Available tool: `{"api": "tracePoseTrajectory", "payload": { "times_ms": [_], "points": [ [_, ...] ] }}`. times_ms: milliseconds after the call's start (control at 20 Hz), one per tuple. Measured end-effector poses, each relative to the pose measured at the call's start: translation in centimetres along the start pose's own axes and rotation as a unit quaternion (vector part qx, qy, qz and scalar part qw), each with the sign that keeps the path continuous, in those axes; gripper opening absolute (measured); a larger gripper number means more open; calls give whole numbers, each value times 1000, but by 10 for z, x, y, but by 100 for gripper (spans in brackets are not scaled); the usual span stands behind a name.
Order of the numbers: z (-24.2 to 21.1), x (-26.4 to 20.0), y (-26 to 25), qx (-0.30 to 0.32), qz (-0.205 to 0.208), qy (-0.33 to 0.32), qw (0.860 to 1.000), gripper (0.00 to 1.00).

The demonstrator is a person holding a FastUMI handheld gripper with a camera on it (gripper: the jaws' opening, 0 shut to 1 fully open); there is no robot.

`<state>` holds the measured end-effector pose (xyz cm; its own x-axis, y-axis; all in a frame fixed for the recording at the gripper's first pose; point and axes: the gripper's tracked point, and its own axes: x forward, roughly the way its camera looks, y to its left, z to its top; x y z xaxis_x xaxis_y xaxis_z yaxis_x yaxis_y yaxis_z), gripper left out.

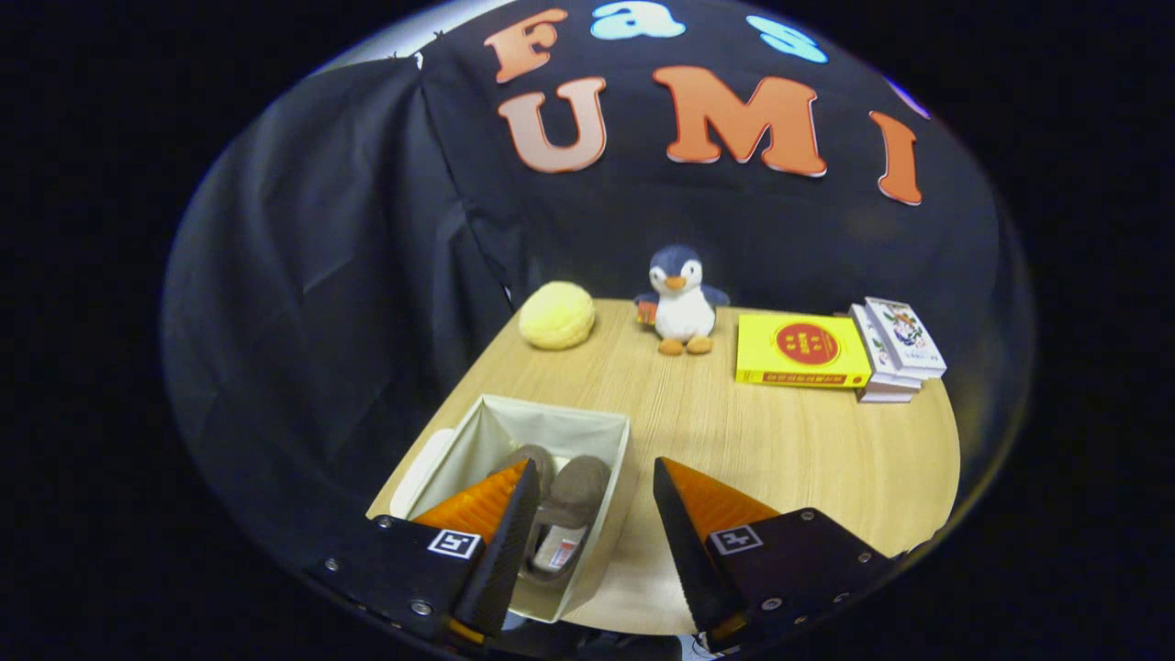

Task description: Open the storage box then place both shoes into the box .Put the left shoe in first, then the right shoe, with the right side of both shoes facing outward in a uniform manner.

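Seen from the gripper view, looking down along the gripper (587,514) at a round-edged table (780,441) of pale wood-grain laminate. Jaws spread wide, holding nothing, wedge-shaped fingers (500,523) with ribbed inner faces and small square printed markers near their bases. Tilted slightly downward, hovering over the near edge of the table.

Under and just behind the left finger, the storage box (551,431): a soft, cream fabric cube, rectangular, lid off, mouth open upward. Inside it, two shoes (574,500) side by side, grey-brown with a fuzzy, felt-like surface and rounded toes pointing away from the jaws; a light insole with a printed label visible in the nearer one. Left finger overlapping part of the box opening; right finger over bare tabletop, clear of the box.

Well beyond the jaws, along the far edge of the table: a yellow, knobbly, bun-shaped plush (556,315); beside it an upright plush penguin (682,298), soft blue-grey and white with orange beak and feet; then a flat yellow book (801,350) with a red round emblem; touching it, a small stack of white books (898,349) with glossy illustrated covers.

Behind everything, wrinkled black cloth (321,275) as backdrop.
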<state>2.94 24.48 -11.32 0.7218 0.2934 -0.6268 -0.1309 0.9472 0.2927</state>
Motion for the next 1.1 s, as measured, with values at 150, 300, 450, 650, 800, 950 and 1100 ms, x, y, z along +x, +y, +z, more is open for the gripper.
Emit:
{"api": "tracePoseTrajectory", "payload": {
  "times_ms": [150,300,450,650,800,950,1100],
  "points": [
    [36,-29,-35,-12,-21,-65,998,81],
    [74,-61,-63,-32,-51,-125,990,83],
    [103,-90,-89,-40,-76,-174,981,84],
    [138,-126,-110,-57,-94,-251,962,86],
    [148,-148,-134,-57,-118,-281,951,87],
    [153,-163,-148,-41,-117,-301,946,87],
    [158,-174,-160,-32,-109,-334,936,86]
  ]
}}
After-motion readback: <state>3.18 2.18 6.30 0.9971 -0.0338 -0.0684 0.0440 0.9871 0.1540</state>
